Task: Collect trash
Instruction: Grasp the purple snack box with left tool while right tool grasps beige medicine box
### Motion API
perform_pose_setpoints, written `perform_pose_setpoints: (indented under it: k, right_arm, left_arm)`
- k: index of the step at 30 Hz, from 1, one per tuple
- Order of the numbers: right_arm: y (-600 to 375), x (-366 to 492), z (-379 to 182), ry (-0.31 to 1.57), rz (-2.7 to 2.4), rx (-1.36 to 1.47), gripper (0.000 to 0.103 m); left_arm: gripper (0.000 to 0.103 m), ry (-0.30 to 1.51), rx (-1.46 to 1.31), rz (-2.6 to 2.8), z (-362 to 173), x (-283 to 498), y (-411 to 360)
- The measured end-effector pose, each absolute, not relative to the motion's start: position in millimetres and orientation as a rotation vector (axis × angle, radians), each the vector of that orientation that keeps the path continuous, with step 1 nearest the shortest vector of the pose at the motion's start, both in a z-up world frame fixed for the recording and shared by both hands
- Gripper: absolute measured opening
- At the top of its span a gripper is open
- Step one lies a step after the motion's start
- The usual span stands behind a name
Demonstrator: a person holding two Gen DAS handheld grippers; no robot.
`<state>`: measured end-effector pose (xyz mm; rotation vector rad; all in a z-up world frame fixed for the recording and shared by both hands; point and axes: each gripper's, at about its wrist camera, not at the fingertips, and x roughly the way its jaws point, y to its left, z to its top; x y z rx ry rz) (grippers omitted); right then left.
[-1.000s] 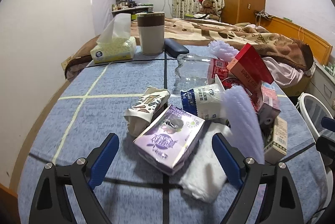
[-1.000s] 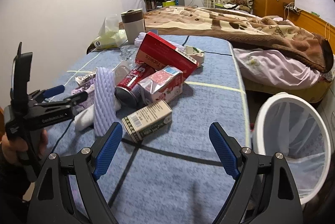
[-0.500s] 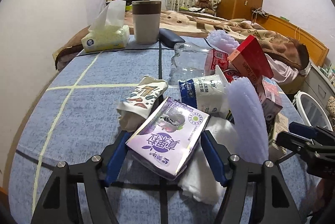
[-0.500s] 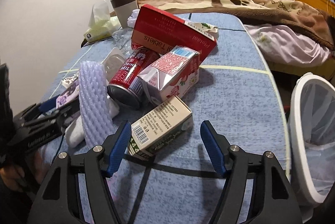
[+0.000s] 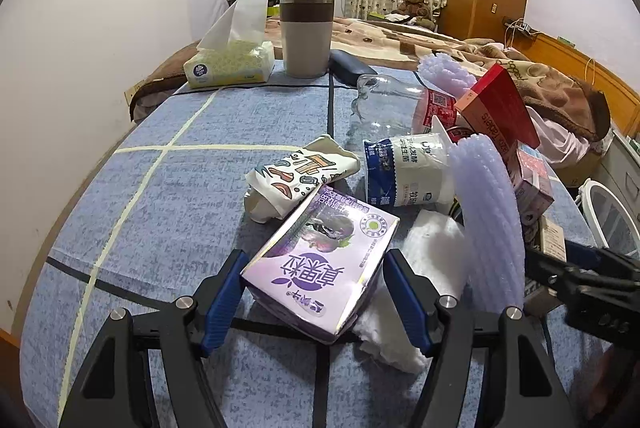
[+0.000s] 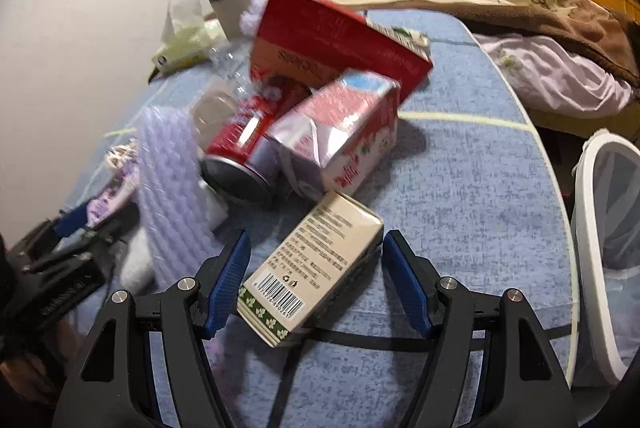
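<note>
A pile of trash lies on the blue cloth-covered table [image 5: 168,196]. My left gripper [image 5: 314,292] is open, its jaws on either side of a purple carton [image 5: 320,262] without closing on it. My right gripper [image 6: 316,280] is open around a beige carton with a barcode [image 6: 316,268]. Behind it lie a red can [image 6: 244,148], a pink-and-red carton [image 6: 340,132], a red box [image 6: 332,40] and purple foam wrap [image 6: 172,180]. A patterned wrapper [image 5: 300,172], a white-and-blue cup [image 5: 408,168] and a clear bottle [image 5: 384,104] show in the left wrist view.
A white mesh bin [image 6: 604,228] stands off the table's right edge. A tissue pack [image 5: 228,64], a grey tumbler [image 5: 306,36] and a dark case [image 5: 352,66] sit at the far end. White tissue [image 5: 412,268] lies by the purple carton. A bed with blankets lies beyond.
Both grippers have moved forward and down into the pile. The left jaws now flank the purple carton and the right jaws flank the beige carton; both have narrowed.
</note>
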<state>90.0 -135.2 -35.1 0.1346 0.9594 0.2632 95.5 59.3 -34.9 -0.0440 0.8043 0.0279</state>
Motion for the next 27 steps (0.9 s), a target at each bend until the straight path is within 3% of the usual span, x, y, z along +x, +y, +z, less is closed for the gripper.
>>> perform_pose_setpoints:
  k: [3,5,11,27]
  right_arm:
    - [-139,87,-30,0.955,0.261,0.137,0.070]
    - [-139,83,-30,0.955,0.265,0.118,0.053]
    - [-145,74,-26,0.945,0.282,0.109,0.041]
    - [-172,48,1,0.842,0.290,0.148,0.036]
  left_arm:
    - [0.070,0.807,-0.049,0.028,-35,94,61]
    - [0.070,0.808,-0.053,0.034,-34,94,62]
    - [0.069,0.804,-0.059,0.058,-30,86,60]
    - [0.068,0.728,-0.049,0.059,13,53,36]
